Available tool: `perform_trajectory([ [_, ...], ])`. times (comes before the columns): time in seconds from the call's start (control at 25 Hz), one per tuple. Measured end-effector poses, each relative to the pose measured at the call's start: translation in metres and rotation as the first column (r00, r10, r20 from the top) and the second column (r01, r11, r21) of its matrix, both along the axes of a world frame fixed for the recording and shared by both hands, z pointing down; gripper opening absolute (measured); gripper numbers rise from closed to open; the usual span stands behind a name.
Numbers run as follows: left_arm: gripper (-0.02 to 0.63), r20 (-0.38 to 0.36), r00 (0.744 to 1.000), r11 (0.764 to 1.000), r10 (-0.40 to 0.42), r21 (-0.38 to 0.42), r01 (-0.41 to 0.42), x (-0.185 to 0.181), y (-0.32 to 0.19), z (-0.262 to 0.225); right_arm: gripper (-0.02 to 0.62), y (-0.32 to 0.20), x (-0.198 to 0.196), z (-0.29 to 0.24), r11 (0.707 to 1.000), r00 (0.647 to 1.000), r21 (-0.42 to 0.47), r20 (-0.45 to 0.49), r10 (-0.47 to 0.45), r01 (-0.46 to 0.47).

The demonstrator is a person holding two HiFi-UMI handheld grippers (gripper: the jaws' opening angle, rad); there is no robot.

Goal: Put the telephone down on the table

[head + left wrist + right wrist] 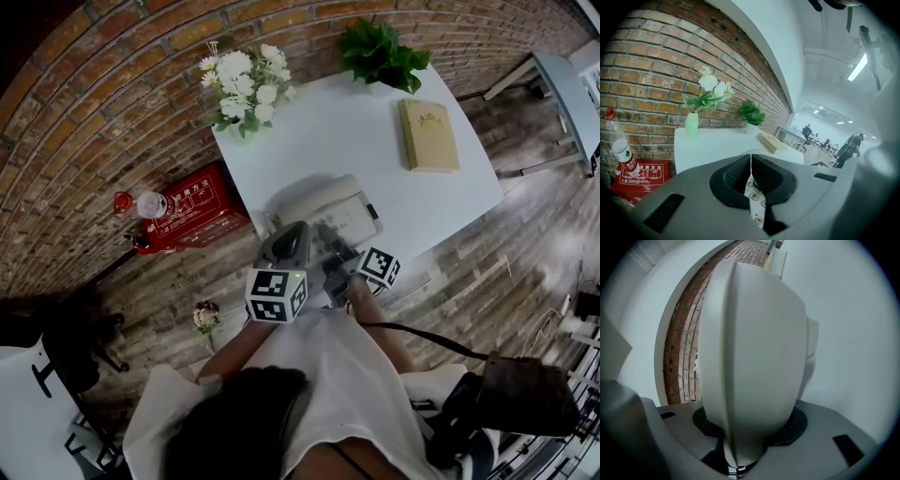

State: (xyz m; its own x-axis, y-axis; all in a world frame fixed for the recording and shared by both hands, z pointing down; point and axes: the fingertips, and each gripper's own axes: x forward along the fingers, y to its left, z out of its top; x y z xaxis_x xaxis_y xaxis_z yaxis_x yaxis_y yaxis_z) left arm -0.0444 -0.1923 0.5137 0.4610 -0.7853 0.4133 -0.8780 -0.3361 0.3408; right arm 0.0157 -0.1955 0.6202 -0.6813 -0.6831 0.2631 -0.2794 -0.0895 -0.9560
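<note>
A white desk telephone [328, 208] sits at the near edge of the white table [375, 150]. In the head view both grippers are over it, the left gripper [289, 242] at its left part and the right gripper [336, 253] at its front. In the right gripper view the right gripper [752, 425] is shut on a rounded white shell of the telephone [754, 357], which fills the frame. The left gripper [751, 164] has its black pads closed to a thin slit, and the telephone's keypad [754, 194] shows just beneath them.
On the table stand a vase of white flowers [246, 89], a potted plant [380, 52] and a tan book [428, 134]. A red box [192, 216] and a bottle [150, 203] sit on the floor by the brick wall. People stand far off [848, 147].
</note>
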Motion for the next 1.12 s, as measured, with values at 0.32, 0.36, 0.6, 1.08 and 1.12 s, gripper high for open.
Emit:
perform_trajectory([
  [0.32, 0.031, 0.0, 1.0, 1.0, 0.011, 0.007, -0.011, 0.003, 0.0, -0.001, 0.21, 0.002, 0.004, 0.007, 1.0, 1.0, -0.005, -0.01, 0.011, -0.011],
  [0.36, 0.031, 0.0, 1.0, 1.0, 0.011, 0.007, -0.011, 0.003, 0.0, -0.001, 0.21, 0.002, 0.004, 0.007, 1.0, 1.0, -0.005, -0.009, 0.014, -0.014],
  [0.6, 0.031, 0.001, 1.0, 1.0, 0.013, 0.005, -0.013, 0.002, 0.0, 0.0, 0.21, 0.001, 0.005, 0.01, 1.0, 1.0, -0.004, -0.004, 0.023, -0.023],
  [1.08, 0.031, -0.021, 1.0, 1.0, 0.013, 0.019, -0.012, 0.004, 0.001, -0.003, 0.21, 0.001, 0.01, 0.013, 0.996, 0.996, -0.032, 0.014, 0.083, -0.082],
  [1.12, 0.031, -0.02, 1.0, 1.0, 0.013, 0.018, -0.012, 0.004, 0.002, -0.002, 0.21, 0.001, 0.01, 0.013, 0.996, 0.997, -0.03, 0.015, 0.082, -0.081],
])
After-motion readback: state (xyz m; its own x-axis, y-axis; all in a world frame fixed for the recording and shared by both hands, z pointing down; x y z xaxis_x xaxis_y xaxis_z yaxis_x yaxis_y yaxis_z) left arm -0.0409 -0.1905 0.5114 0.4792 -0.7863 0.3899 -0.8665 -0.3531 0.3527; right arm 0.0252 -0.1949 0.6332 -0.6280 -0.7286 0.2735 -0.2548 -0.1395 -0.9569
